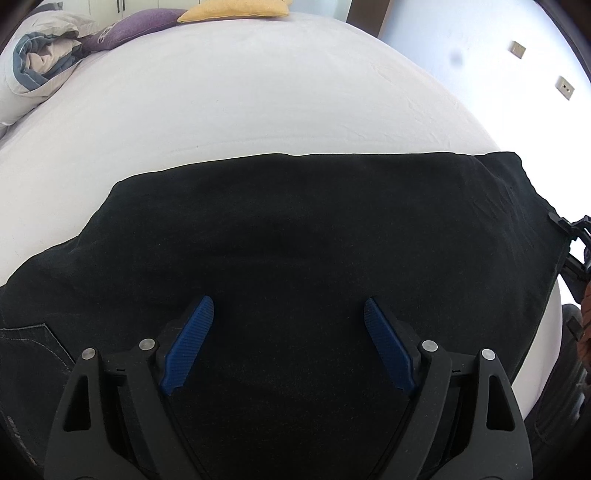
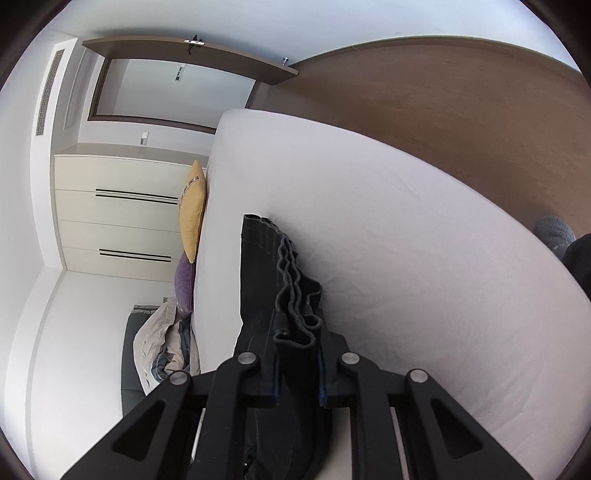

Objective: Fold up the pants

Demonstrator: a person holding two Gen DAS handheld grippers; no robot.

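Note:
Black pants [image 1: 295, 229] lie spread flat across the near part of a white bed [image 1: 240, 92]. My left gripper [image 1: 289, 314] is open with its blue pads [image 1: 188, 347] spread wide, just above the middle of the pants, holding nothing. My right gripper [image 2: 298, 373] is shut on a bunched edge of the pants [image 2: 291, 288], with folded layers and a wavy hem standing up between its fingers. In the left wrist view the right gripper [image 1: 576, 240] shows at the far right edge of the pants.
A yellow pillow [image 1: 236, 11], a purple pillow [image 1: 129, 27] and a rumpled grey and beige blanket [image 1: 40, 62] lie at the far end of the bed. A cream wardrobe [image 2: 118, 214] and brown floor [image 2: 461, 122] are beyond the bed.

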